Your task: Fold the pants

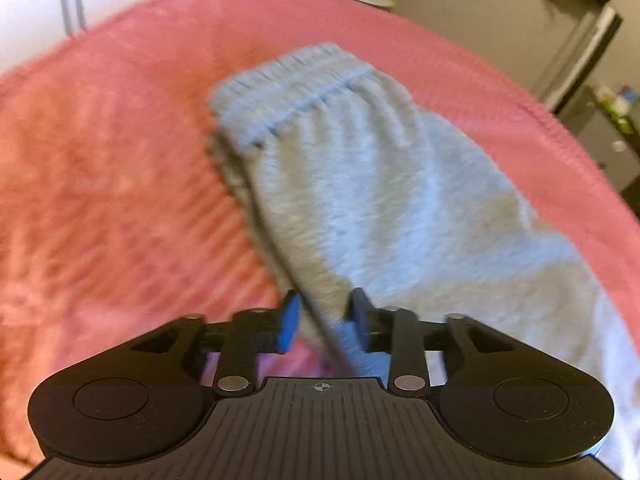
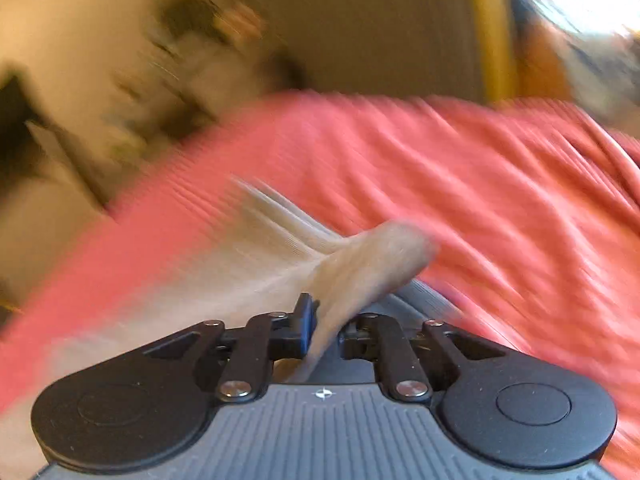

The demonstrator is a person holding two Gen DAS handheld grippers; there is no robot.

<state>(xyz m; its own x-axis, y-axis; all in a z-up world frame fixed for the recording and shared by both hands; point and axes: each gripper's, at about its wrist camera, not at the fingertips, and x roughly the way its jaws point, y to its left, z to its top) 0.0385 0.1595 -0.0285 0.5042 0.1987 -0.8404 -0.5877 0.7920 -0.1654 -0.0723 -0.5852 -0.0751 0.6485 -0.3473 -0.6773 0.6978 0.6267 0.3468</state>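
Grippers counted: two black two-finger grippers with blue pads, one in each wrist view; no hand or sleeve was visible in either.
Left gripper (image 1: 326, 320) pose: it pointed steeply down at the bed surface, over the near end of the garment.
Left fingers (image 1: 291, 322): spread part-way; a narrow fold of grey cloth ran up between them, lying against the right-hand finger, with a clear gap at the blue pad. No pinch was seen.
Right gripper (image 2: 324, 326) pose: it was angled down toward the blanket; the view was heavily smeared by motion.
Right fingers (image 2: 306, 320): drawn nearly together and pinching a bunched piece of the grey cloth, which stood up and flared out beyond the tips.
Garment: one pair of light grey knit sweatpants (image 1: 360, 184) with a gathered elastic waistband (image 1: 292, 92).
Garment location: lying on a pink ribbed fleece blanket (image 1: 120, 160), toward its right side in the left view.
Long axis: it ran from the waistband at the far end, down toward the left gripper and the lower right edge of that view.
Layering: the garment appeared doubled lengthwise; the exact number of layers could not be told.
Background: blurred furniture lay beyond the blanket edge; the items could not be identified.
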